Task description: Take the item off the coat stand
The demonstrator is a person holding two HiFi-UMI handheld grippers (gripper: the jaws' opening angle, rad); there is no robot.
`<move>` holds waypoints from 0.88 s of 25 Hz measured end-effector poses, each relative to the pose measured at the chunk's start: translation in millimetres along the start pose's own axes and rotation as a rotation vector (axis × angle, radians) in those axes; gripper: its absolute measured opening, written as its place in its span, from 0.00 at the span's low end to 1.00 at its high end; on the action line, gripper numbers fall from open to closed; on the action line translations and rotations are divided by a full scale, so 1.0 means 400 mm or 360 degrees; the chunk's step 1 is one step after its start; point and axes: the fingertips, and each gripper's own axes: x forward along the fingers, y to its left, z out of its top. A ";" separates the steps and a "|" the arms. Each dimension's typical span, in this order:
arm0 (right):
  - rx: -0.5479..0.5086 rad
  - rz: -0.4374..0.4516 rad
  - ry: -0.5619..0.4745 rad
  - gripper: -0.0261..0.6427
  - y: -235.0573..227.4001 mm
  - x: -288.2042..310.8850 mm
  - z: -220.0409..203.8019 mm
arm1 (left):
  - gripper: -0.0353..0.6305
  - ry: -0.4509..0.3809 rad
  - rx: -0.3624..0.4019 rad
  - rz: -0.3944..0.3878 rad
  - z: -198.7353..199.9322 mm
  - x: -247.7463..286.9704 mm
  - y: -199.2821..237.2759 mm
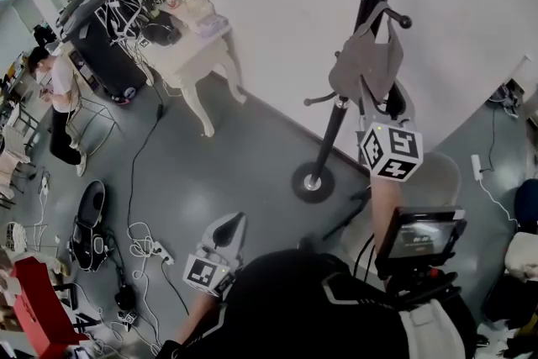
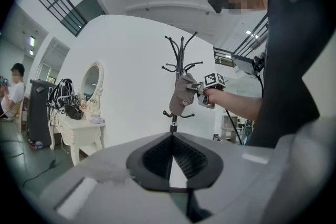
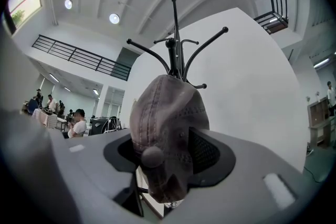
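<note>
A grey cap (image 1: 366, 63) hangs on the black coat stand (image 1: 336, 126), against the pole below the upper hooks. My right gripper (image 1: 380, 101) reaches up to it, jaws on either side of the cap's lower part. In the right gripper view the cap (image 3: 165, 128) fills the gap between the jaws of the right gripper (image 3: 165, 157), which is shut on it, with the stand's hooks (image 3: 175, 44) above. My left gripper (image 1: 229, 229) hangs low, away from the stand, holding nothing. In its own view the left gripper (image 2: 171, 157) is shut, and the cap (image 2: 182, 96) shows far off.
A white dressing table (image 1: 197, 38) with an oval mirror stands against the wall left of the stand. A black cart (image 1: 105, 46) and a person (image 1: 59, 97) are at far left. Cables and power strips (image 1: 143, 248) lie on the grey floor, near a red box (image 1: 34, 303).
</note>
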 end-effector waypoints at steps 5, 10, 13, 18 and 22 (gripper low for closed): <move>-0.0004 -0.0022 -0.0020 0.29 -0.007 -0.014 0.003 | 0.06 0.0015 -0.0001 -0.0005 -0.010 -0.006 -0.006; -0.0019 -0.0054 -0.0045 0.20 -0.022 -0.027 0.015 | 0.06 0.0024 0.0003 -0.0010 -0.015 -0.011 -0.012; -0.0016 -0.0055 -0.0070 0.13 -0.022 -0.040 0.033 | 0.06 0.0024 0.0001 -0.0010 -0.017 -0.016 -0.013; -0.0027 -0.0030 -0.0102 0.11 -0.009 -0.055 0.063 | 0.06 0.0023 -0.0012 -0.0030 -0.022 -0.018 -0.017; -0.0024 -0.0017 -0.0135 0.11 0.002 -0.077 0.095 | 0.06 0.0034 -0.0034 -0.0040 -0.034 -0.023 -0.018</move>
